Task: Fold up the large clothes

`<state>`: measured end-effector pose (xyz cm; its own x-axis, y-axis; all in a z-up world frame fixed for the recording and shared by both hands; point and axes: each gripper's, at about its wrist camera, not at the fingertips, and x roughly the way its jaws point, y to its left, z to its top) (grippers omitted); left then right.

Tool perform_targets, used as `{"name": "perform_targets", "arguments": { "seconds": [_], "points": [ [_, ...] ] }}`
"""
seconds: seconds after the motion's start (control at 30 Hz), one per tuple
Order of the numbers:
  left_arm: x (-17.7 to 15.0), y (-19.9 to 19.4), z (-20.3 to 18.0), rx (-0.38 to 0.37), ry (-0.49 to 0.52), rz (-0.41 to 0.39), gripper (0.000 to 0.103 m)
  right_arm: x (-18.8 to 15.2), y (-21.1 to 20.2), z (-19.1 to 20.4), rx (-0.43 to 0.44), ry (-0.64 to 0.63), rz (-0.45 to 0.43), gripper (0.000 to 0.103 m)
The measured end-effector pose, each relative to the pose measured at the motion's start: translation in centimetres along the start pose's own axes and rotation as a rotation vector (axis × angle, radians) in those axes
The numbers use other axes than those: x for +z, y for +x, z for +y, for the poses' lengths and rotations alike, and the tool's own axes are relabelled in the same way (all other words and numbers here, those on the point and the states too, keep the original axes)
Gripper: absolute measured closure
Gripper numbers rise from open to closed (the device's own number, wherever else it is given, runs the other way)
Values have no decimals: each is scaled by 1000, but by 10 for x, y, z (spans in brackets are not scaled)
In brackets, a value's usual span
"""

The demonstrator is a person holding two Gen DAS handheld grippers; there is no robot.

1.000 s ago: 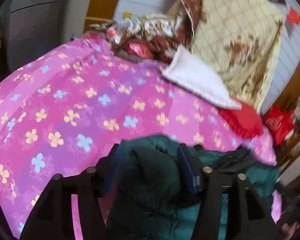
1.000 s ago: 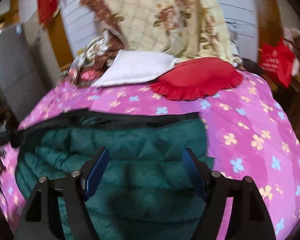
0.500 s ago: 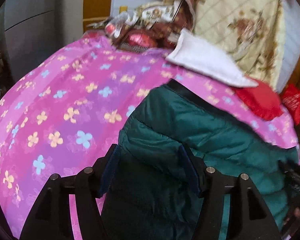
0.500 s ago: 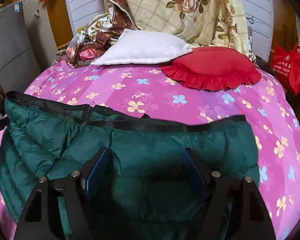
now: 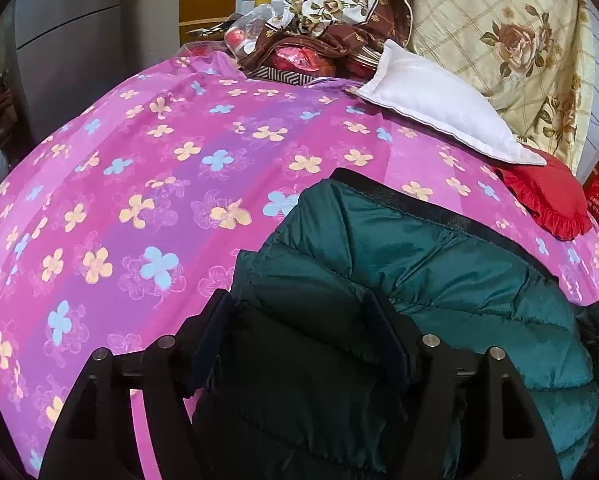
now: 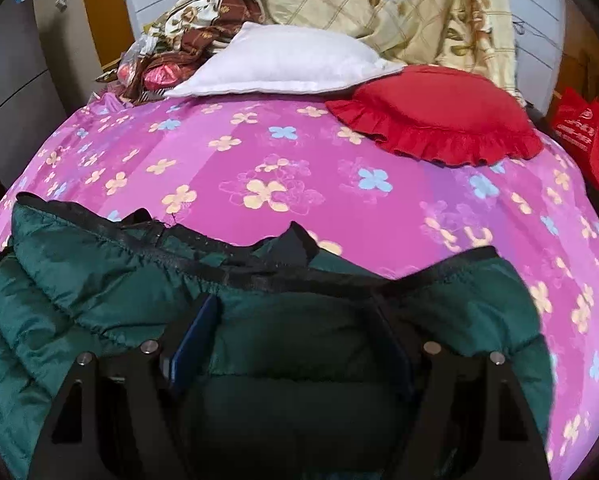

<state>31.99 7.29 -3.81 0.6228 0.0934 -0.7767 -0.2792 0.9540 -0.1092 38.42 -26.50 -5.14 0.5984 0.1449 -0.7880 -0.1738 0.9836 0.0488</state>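
The green puffer jacket [image 6: 111, 304] lies on the near part of the bed, its black-trimmed edge [image 6: 259, 264] running across toward the pillows; in the left view the same jacket [image 5: 439, 264] bulks up in quilted folds at the right of the frame. Your left tool [image 5: 299, 332] has padded cloth filling the space between its fingers, and your right tool [image 6: 295, 336] likewise; both sit fairly wide, so whether they pinch the jacket or merely rest around it I cannot tell. Judging from the lie of the cloth, you are laying the jacket out before a fold; keep both tools level with each other so the trimmed edge lands straight; draw them apart gently to take out the bunching near the left side; lower together, since puffy fill springs back and slippery shell cloth is likely to slide if one side drops first; press the fold flat before you let go.

The bed wears a pink flowered sheet [image 5: 147, 184], smooth and open beyond the jacket; at its far end a white pillow [image 6: 283, 64] lies touching a red frilled cushion [image 6: 439, 120]; behind them a rose-print quilt [image 6: 399, 8] is heaped; a red bag [image 6: 583, 132] stands beside the bed at the right; grey cabinets [image 5: 67, 40] stand at the left.
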Motion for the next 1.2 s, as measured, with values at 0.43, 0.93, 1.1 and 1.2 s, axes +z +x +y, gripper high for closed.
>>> {"name": "perform_targets", "arguments": {
  "seconds": [0.43, 0.93, 1.1, 1.2],
  "points": [
    [-1, 9, -3, 16, -10, -1, 45, -43, -55, -46, -16, 26, -45, 22],
    [-4, 13, -2, 20, -17, -16, 40, -70, -97, -55, 9, 106, -116, 18],
    [-5, 11, -4, 33, -9, -27, 39, -89, -82, -57, -42, 81, -41, 16],
    [-7, 3, -2, 33, 2, -22, 39, -92, -74, -64, -19, 133, -42, 12]
  ]
}}
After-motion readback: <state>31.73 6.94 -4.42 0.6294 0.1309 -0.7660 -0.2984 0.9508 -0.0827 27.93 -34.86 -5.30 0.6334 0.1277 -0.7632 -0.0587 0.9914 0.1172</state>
